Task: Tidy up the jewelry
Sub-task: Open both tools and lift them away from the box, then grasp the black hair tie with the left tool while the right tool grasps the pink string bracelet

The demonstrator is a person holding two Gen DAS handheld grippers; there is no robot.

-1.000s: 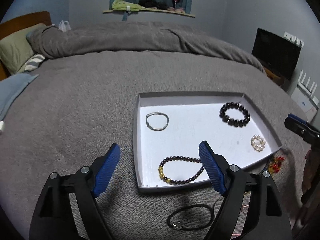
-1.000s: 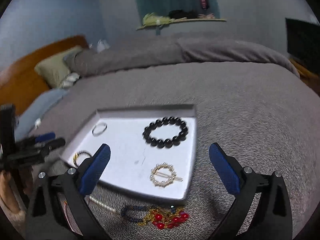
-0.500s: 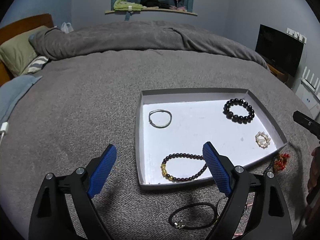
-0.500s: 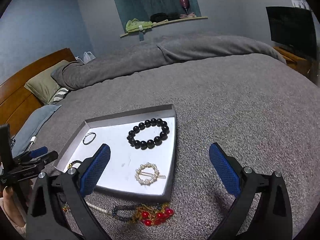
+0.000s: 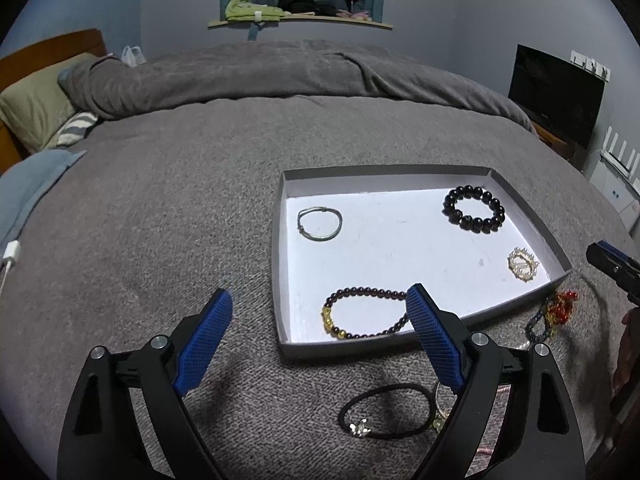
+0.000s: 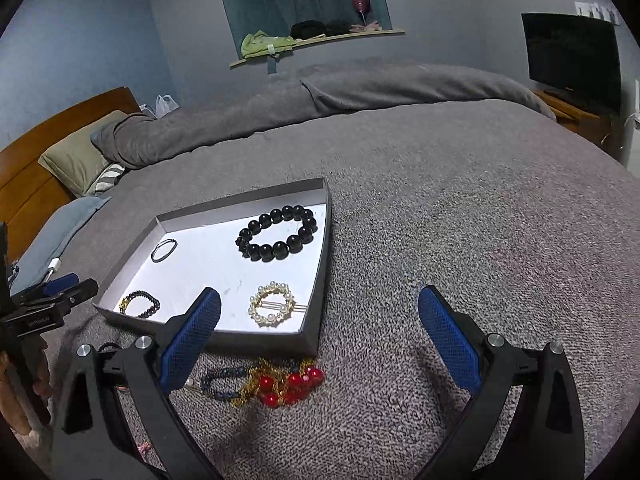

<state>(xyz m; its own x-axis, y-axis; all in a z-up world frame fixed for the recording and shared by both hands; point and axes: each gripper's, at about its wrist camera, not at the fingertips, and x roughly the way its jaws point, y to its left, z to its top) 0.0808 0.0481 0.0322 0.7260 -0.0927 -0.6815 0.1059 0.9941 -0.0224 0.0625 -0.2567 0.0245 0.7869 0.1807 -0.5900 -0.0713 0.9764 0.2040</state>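
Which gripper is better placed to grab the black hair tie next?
Left gripper: the black hair tie lies on the blanket just below its open jaws. The right gripper, also open, hangs nearer the red bead jewelry.

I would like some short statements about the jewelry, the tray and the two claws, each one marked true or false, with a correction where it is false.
1. The black bead bracelet lies inside the tray. True.
2. The left claw is shut on a bracelet. False: it is open and holds nothing.
3. The red bead piece lies outside the tray, on the grey blanket. True.
4. The pearl ring clip lies on the blanket. False: it is in the tray.
5. The black hair tie is in the tray. False: it lies on the blanket, in front of the tray.
6. The right claw is open. True.
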